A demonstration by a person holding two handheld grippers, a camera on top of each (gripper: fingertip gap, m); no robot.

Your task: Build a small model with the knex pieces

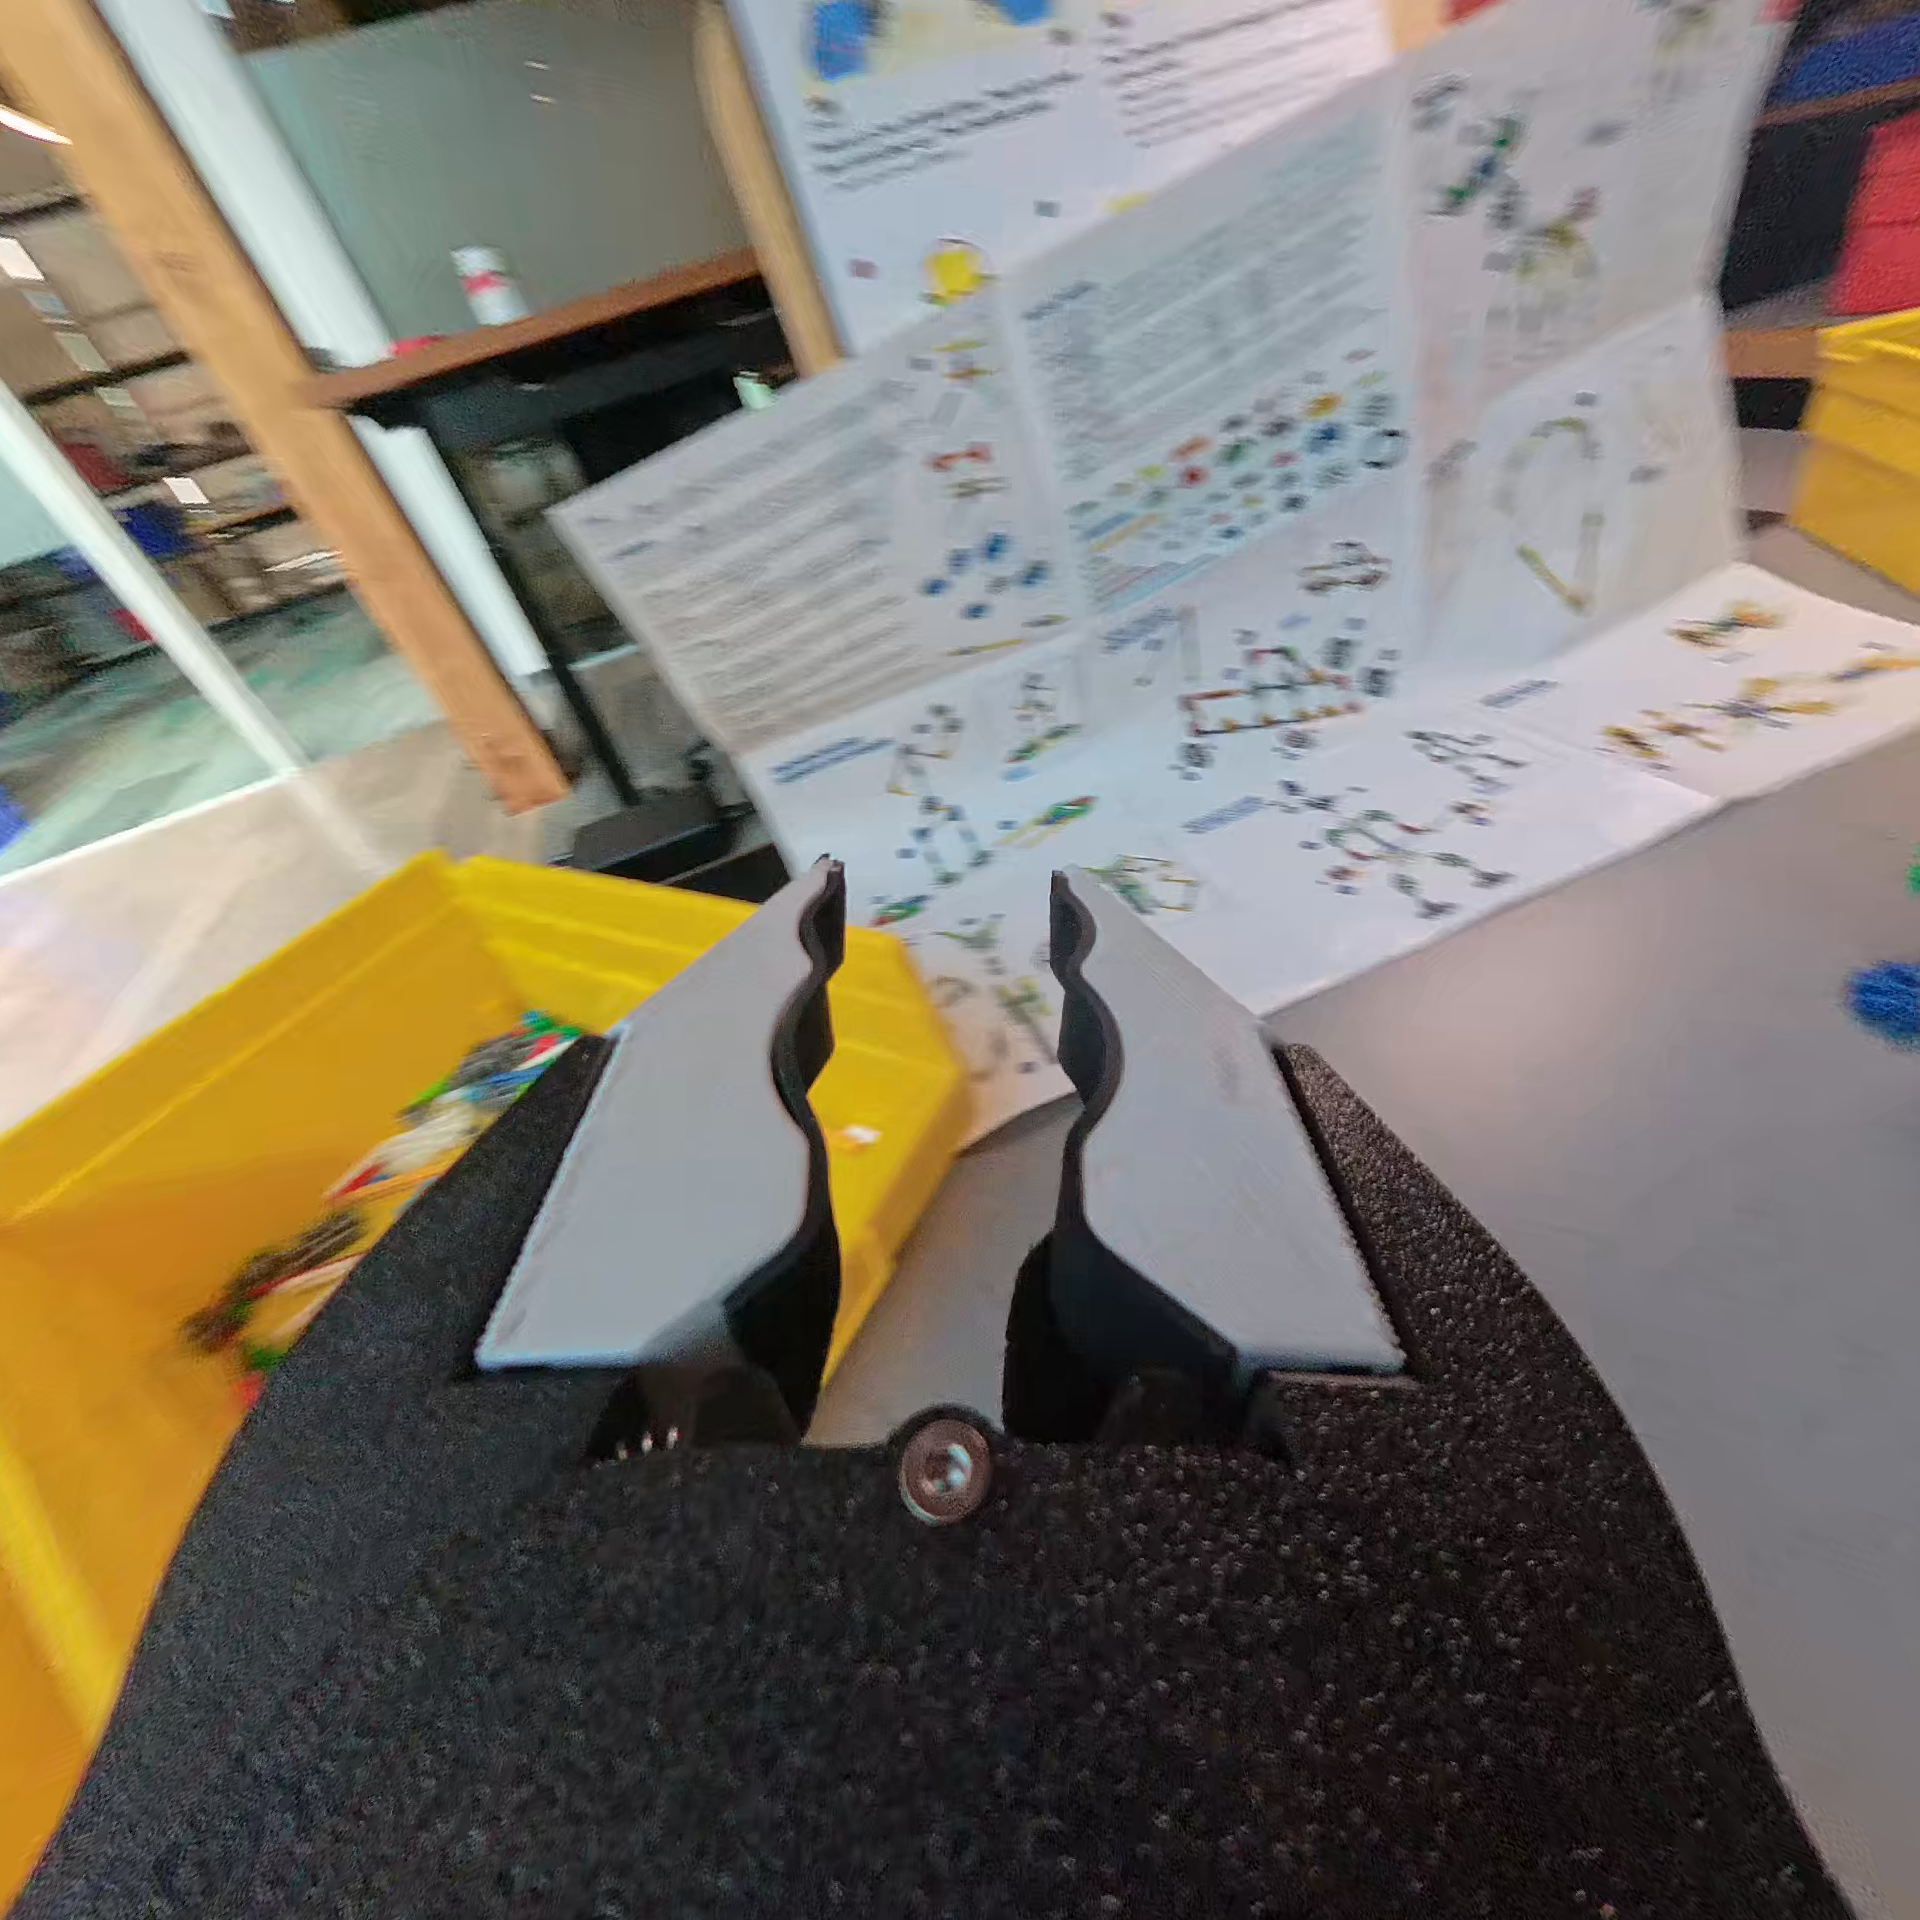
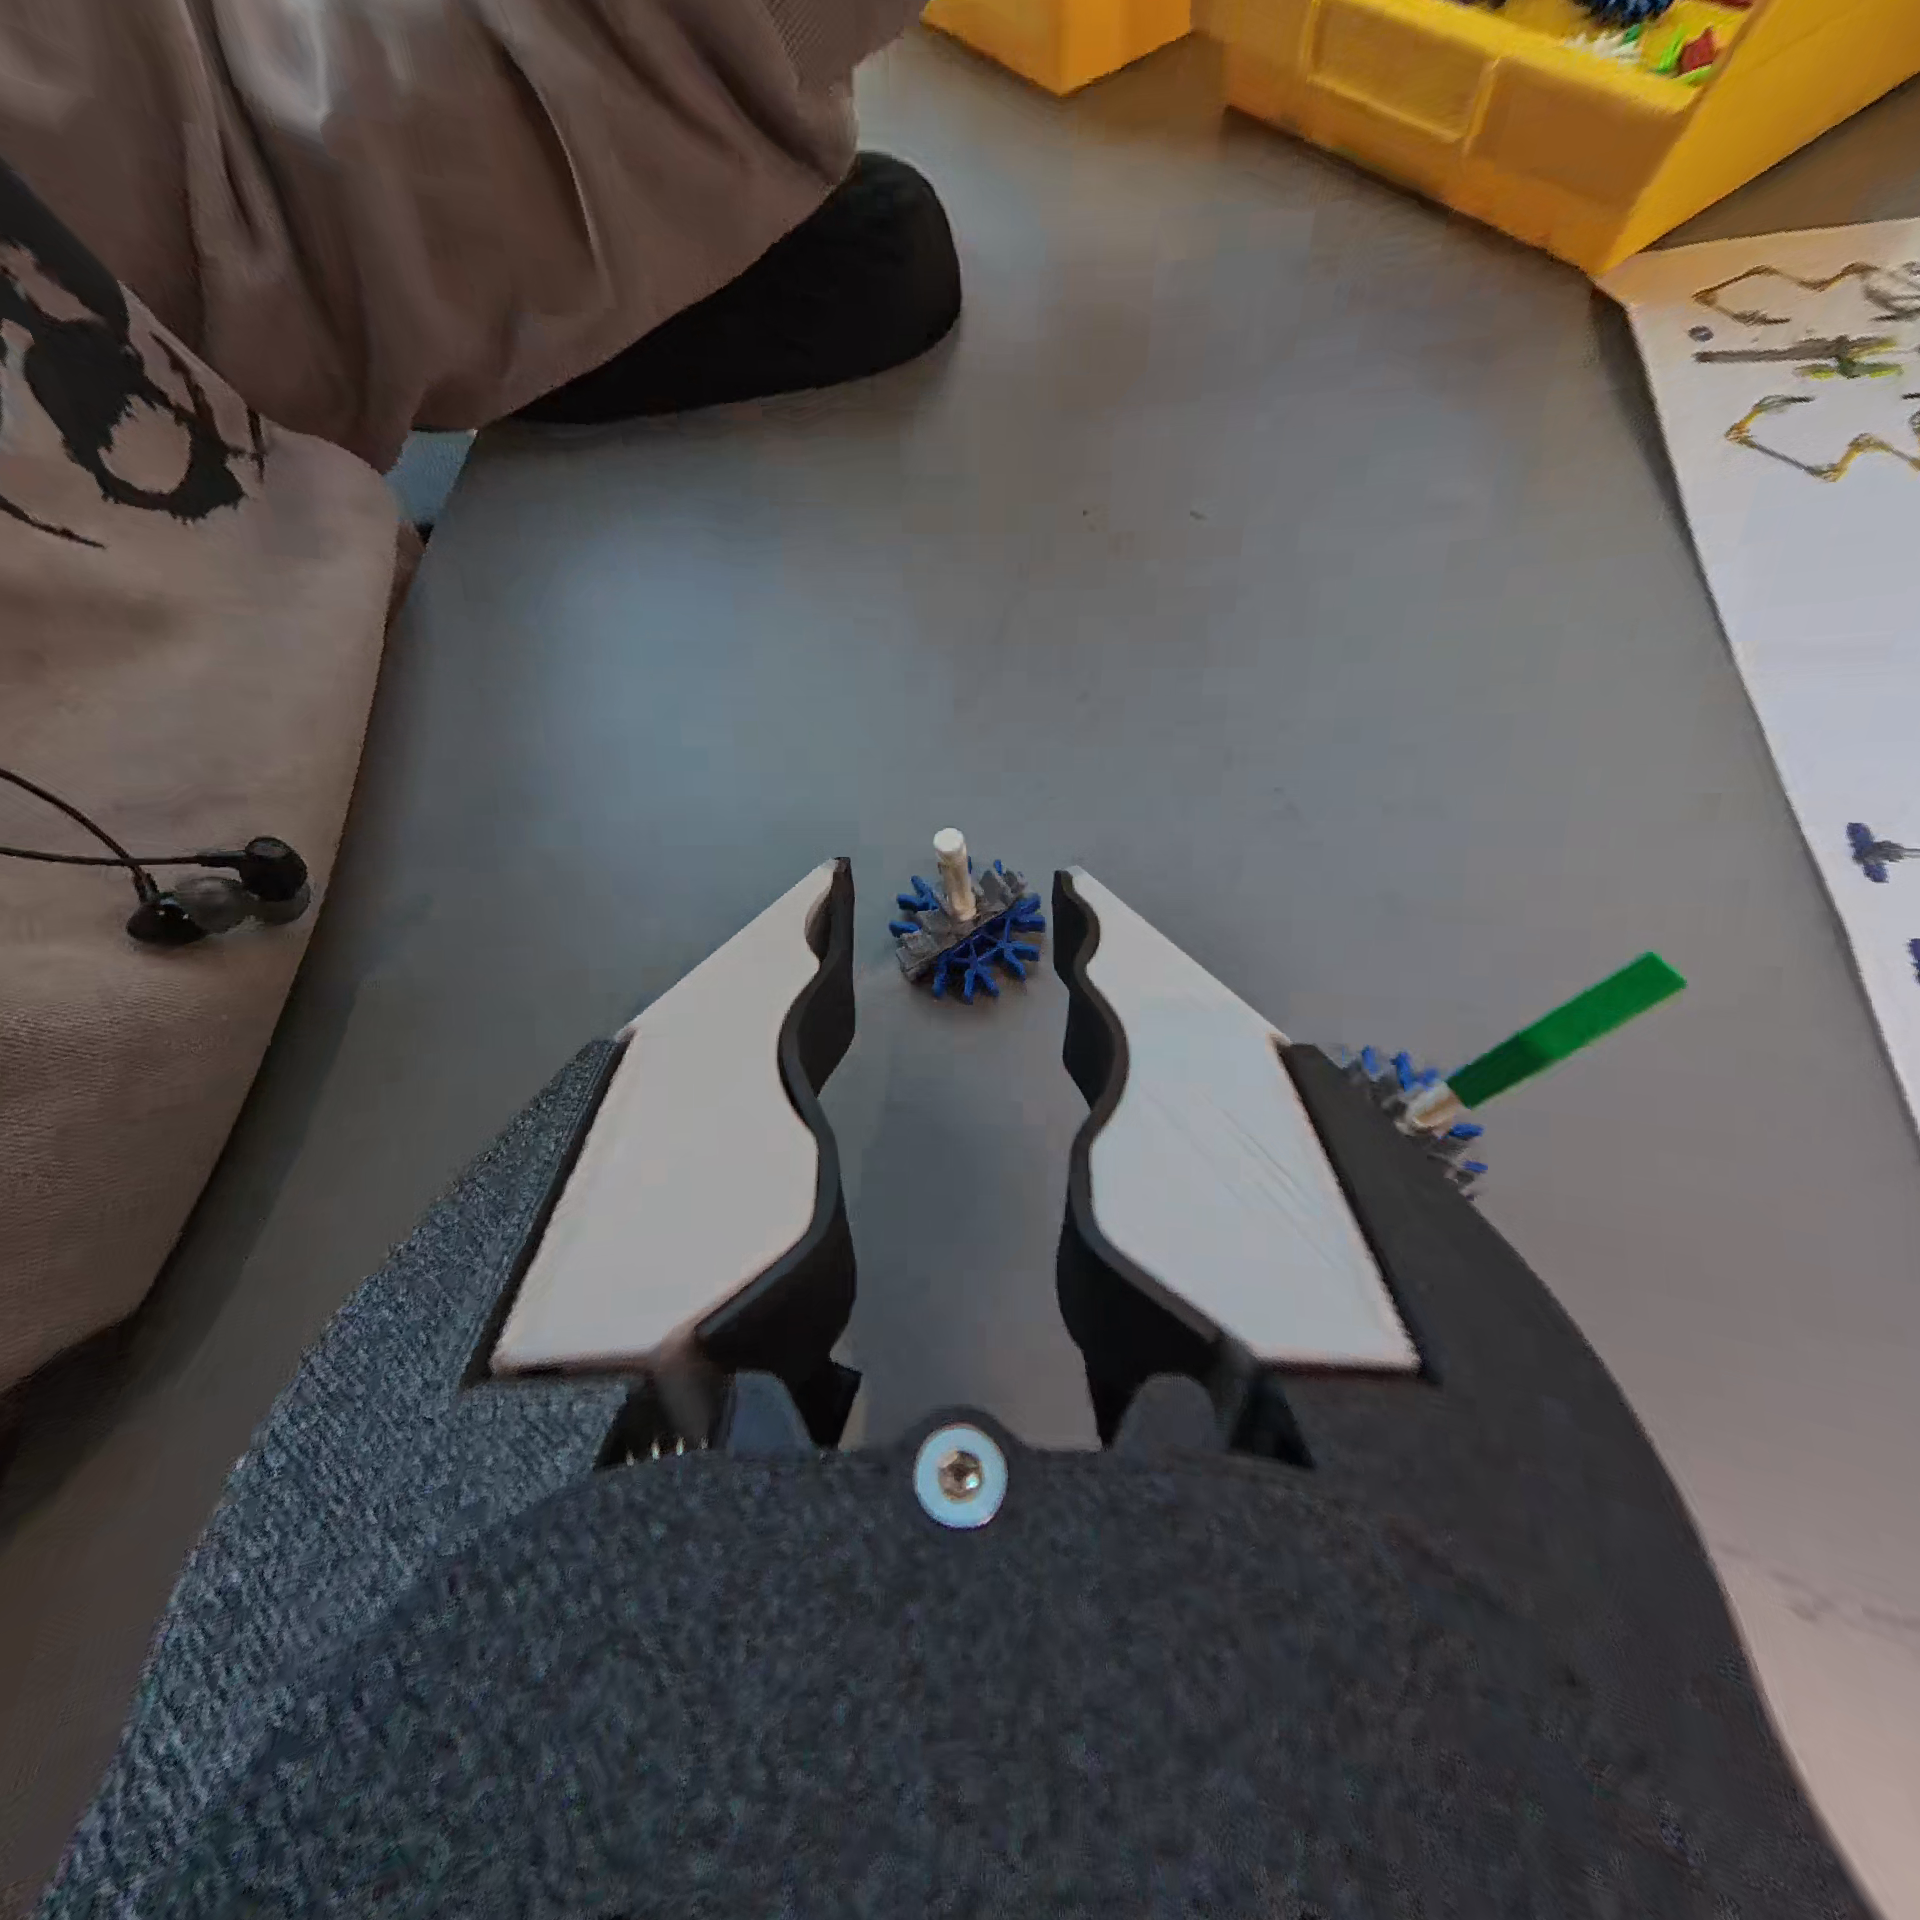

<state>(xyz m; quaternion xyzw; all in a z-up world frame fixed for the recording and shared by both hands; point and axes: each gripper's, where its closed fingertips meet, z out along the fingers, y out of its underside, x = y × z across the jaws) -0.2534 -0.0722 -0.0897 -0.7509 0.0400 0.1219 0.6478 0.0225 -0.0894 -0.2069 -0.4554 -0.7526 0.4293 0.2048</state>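
a small toy assembly (image 2: 966, 930), a blue snowflake-shaped plastic connector with a grey piece across it and a short white rod standing up from its middle, rests on the smooth grey surface (image 2: 1247, 623). it sits just beyond the tips of the right hand-held gripper (image 2: 951, 871), in line with the gap. the jaws stand wide apart, hold nothing, and do not touch the piece.

just beside the gripper's right finger lies a second blue connector with a flat green rod (image 2: 1558, 1023) slanting up out of it. farther off are a yellow plastic bin (image 2: 1507, 135), the edge of a white printed sheet (image 2: 1829, 623), and a person's beige clothing with black earphones (image 2: 223, 888) lying on it.

the left hand-held gripper (image 1: 943, 873) is also wide and empty, held above the surface. below and to its left sits another yellow plastic bin (image 1: 644, 966) with what look like mixed coloured pieces, too blurred to sort. ahead, a large folded sheet of diagrams (image 1: 1195, 520) stands propped up.
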